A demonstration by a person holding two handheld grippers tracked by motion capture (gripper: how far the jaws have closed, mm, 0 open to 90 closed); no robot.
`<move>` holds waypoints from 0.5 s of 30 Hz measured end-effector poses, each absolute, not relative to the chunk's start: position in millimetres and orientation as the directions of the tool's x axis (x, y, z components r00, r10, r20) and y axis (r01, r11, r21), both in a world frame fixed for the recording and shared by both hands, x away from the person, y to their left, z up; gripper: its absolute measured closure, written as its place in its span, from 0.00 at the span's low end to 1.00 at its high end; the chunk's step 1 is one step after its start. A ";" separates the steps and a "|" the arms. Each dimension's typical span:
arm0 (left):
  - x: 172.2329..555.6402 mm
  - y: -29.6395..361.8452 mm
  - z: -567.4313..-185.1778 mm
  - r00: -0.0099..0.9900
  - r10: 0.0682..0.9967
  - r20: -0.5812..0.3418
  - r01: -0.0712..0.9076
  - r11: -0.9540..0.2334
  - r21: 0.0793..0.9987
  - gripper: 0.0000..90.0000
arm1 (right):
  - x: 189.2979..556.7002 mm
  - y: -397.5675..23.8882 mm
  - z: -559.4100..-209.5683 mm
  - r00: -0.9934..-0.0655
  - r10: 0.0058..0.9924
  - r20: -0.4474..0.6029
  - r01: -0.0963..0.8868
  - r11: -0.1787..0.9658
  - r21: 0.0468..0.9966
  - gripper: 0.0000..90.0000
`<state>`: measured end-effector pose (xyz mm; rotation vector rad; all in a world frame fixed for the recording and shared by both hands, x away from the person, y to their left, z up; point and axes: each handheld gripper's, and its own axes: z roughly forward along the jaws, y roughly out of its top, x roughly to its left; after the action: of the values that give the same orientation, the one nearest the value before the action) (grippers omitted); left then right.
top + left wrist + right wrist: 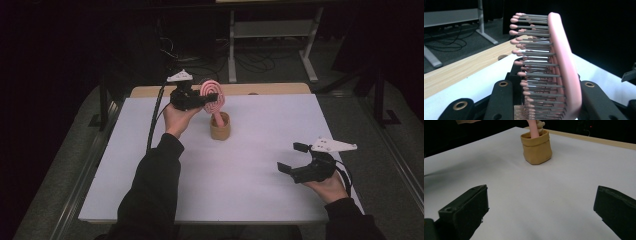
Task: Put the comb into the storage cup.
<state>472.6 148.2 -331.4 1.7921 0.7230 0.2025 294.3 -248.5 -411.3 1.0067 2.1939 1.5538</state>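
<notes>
Two grippers differ: left gripper [202, 101] pinches the pink hairbrush [212, 95] standing handle-down in the tan pouch [220, 128] near the table's far edge, likely needing a straight lift or release next, while the right gripper [293, 157] waits spread near the right edge.

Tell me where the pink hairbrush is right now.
In the high view the hairbrush stands handle-down in the tan pouch at the table's far middle, its head held by the left tool.

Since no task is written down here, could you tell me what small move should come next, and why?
Probably lift the left gripper straight up: it is shut on the pink hairbrush head, while the handle stands in the tan pouch. The right gripper, open and apart, could steady the pouch.
</notes>
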 end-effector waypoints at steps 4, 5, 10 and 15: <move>473.3 149.6 -332.6 0.792 0.569 -0.220 0.371 -0.164 0.914 0.70 | 294.7 -248.2 -411.8 -0.725 0.668 0.168 0.382 0.187 0.905 0.00; 472.9 149.6 -333.1 0.792 0.569 -0.220 0.369 -0.160 0.915 0.70 | 294.7 -248.1 -411.9 -0.724 0.668 0.169 0.383 0.186 0.905 0.00; 471.8 152.6 -335.3 0.787 0.571 -0.231 0.371 -0.139 0.918 0.70 | 294.9 -247.8 -412.4 -0.724 0.669 0.168 0.386 0.191 0.902 0.00; 468.6 158.5 -338.0 0.791 0.566 -0.234 0.367 -0.132 0.921 0.70 | 294.7 -247.3 -412.5 -0.732 0.664 0.153 0.374 0.203 0.905 0.00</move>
<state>468.6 158.5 -338.0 1.7465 0.7290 0.1999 294.7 -247.3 -412.5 0.9841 2.2098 1.5405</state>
